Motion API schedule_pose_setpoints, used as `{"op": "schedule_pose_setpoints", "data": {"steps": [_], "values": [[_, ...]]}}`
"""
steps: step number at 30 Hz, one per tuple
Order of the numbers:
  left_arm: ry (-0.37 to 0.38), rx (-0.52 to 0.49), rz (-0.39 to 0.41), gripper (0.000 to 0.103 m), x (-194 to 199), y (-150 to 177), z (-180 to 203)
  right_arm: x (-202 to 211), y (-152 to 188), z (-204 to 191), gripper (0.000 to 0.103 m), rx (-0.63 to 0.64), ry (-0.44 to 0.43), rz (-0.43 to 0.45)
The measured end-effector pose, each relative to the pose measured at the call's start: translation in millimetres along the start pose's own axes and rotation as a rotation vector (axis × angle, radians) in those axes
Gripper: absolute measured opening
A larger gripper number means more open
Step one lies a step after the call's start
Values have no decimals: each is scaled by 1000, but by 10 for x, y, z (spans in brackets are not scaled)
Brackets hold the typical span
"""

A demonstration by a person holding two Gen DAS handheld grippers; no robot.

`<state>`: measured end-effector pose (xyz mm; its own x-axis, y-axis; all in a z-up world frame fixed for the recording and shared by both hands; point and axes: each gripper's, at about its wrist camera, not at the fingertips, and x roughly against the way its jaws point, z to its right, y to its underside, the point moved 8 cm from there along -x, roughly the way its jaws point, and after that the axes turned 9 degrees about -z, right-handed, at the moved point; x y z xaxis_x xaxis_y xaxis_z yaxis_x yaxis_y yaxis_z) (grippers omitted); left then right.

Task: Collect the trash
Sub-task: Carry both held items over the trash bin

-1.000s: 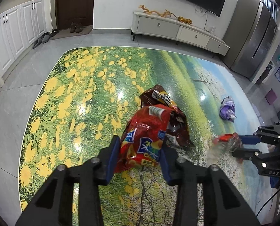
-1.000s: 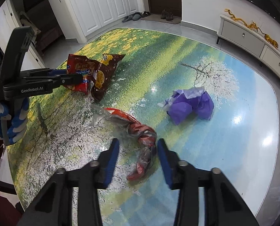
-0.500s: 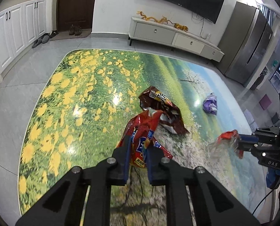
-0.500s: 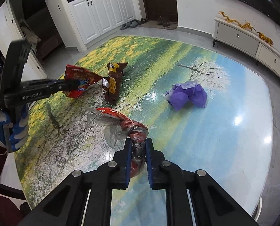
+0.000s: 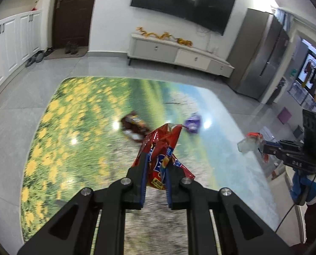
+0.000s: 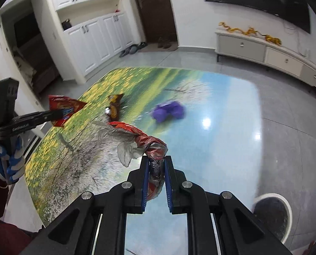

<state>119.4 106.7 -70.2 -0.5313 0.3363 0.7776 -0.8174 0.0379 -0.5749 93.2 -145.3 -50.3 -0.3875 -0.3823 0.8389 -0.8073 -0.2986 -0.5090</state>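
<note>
L hand-held gripper: jaws clamped on crinkly red foil snack bag, bag lifted clear of floor, hanging out ahead of the fingers; its long axis runs fwd along them.
R hand-held gripper: jaws pinched on twisted red-and-clear plastic wrapper, also off the floor; wrapper trails up and to the left from the fingers.
Bin: round white-rimmed waste bin with dark liner, on grey tile just beyond the near right corner of the printed floor mat, seen in R wrist view only.
Key relation: bin sits low and right of the R gripper, close by; it lies on the far side of the R gripper from the L one, so R is the nearer by my read. L gripper is out over the mat's left edge, well apart from the bin.
Next move (judgement): swing R over the bin opening first, then bring L across; both loads are limp, so the trailing ends may catch the rim.
Still on mat: brown foil snack bag near mid-mat, crumpled purple plastic bag toward the far right side, apart from each other. Both blurred.
Progress (judgement): two items in hand, two left on the floor, approx halfway.
</note>
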Motion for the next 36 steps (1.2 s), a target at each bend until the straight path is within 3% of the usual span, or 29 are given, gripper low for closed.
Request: {"op": "schedule_pose_setpoints", "data": {"steps": [9,21,29,36], "values": [[143,-119,-34,13,-192,-176,979,578,329,813,13,-157,111,63],[311,-312,-148,13,-795,-281,2537,821,1100,1900,14,-398,241,31],[372,-386,-253,13,-1327,-192,3410,728,1558,2451,14,-524,291,-31],[362,-400,-329,14,-1848,-108,3827,580,1813,2771,14,-590,314,-90]]}}
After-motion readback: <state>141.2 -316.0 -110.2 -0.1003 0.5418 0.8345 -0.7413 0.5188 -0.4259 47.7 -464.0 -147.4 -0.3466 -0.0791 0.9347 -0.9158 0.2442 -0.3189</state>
